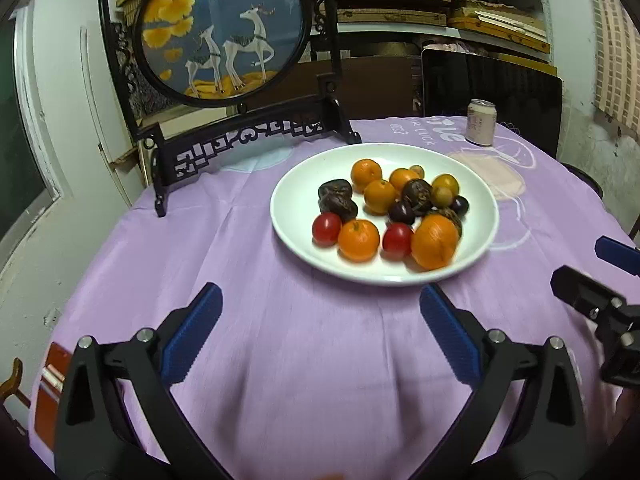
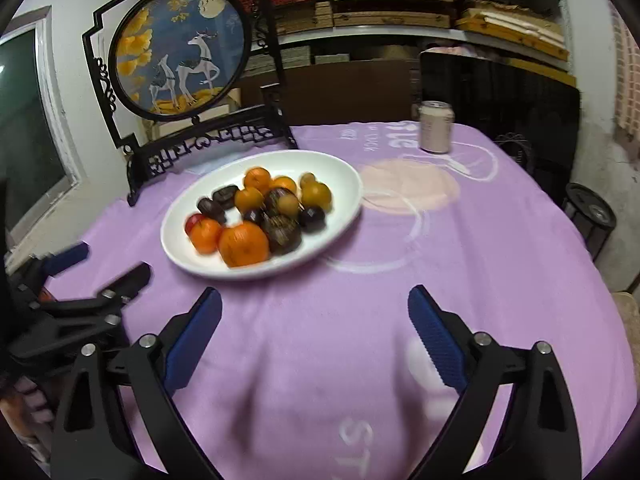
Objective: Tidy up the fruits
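Table under the purple cloth (image 1: 280,360) filled both views. Carved deer screen (image 1: 224,28) stood at 11 o'clock, white plate (image 1: 288,208) just past centre toward 12 in my left view, at 10–11 in my right view. Drink can (image 1: 482,122) sat at 1 o'clock, well apart from the plate.

All the fruit was piled on that plate: oranges (image 1: 434,242), red tomatoes (image 1: 326,229), dark wrinkled pieces (image 1: 336,198), small purple and yellow ones, most touching neighbours.

Left gripper (image 1: 320,332) had its jaws spread wide, nothing between them, over bare cloth at 6 o'clock, short of the plate. Right gripper (image 2: 316,336) was the same: wide apart, empty, plate off at 10–11.

Risks as I judged them:
- Round fruit packed tight; pinching one could roll others off the shallow rim.
- Tomatoes looked soft; a hard squeeze could burst one.
- The two grippers sat near each other; both going for the near edge could clash.
- Loose cloth could snag and drag the plate.

Hard to read: the right view was motion-blurred, so the fruit there smeared together. No second container in sight, so I couldn't tell where the fruit should go. Something orange at the bottom edge of the left view was cut off.
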Available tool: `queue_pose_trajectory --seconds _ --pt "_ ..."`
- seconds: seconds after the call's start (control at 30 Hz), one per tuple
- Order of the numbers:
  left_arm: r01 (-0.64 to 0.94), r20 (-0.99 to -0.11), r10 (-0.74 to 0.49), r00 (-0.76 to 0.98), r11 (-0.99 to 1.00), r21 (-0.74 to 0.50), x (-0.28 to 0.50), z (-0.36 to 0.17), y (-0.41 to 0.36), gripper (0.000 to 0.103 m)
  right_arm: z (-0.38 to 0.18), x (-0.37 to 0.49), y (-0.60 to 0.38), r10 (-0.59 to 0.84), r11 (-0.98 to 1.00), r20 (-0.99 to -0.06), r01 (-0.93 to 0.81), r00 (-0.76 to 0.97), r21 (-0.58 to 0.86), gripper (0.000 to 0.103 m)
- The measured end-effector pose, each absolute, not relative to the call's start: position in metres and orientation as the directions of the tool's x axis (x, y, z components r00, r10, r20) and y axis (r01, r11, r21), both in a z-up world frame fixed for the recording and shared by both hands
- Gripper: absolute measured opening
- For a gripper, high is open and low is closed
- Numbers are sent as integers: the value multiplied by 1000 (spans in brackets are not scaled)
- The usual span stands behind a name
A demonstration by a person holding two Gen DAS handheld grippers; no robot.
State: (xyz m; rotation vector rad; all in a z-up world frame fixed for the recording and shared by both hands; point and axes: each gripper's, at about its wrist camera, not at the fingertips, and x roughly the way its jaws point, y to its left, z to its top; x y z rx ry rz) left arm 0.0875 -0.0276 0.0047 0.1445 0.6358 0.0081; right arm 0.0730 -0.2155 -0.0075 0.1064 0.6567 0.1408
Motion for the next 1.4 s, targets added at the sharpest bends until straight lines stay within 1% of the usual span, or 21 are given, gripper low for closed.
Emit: queue_pose_trajectory --seconds 0.1,0.27,0.43,0.83,0.97,1.13,1.3,1.4 --pt "39 -580 35 814 993 114 72 8 -26 101 -9 60 -222 157 984 -586 -75 795 162 100" --pt "47 -553 25 833 992 116 60 16 -30 101 -6 59 -225 186 976 -574 -85 797 198 100" --pt "75 -573 -8 819 993 93 62 16 -32 101 -10 62 -221 196 976 -598 -94 777 198 100" --pt "87 -602 -39 797 995 51 63 15 -32 101 -9 58 -218 199 976 -595 -104 779 190 100" --pt "105 -609 -67 790 994 27 63 13 -30 101 -10 58 -216 199 977 -598 -110 776 183 100" --pt "86 -591 -46 805 995 40 62 14 -30 101 -10 59 -215 199 977 -599 -112 776 180 100" --pt "68 -617 -23 787 996 50 68 10 -29 101 -12 60 -212 196 978 -613 -112 765 173 100" --pt "61 -618 -12 786 996 59 68 9 -29 101 -14 60 -208 194 980 -623 -121 758 158 100"
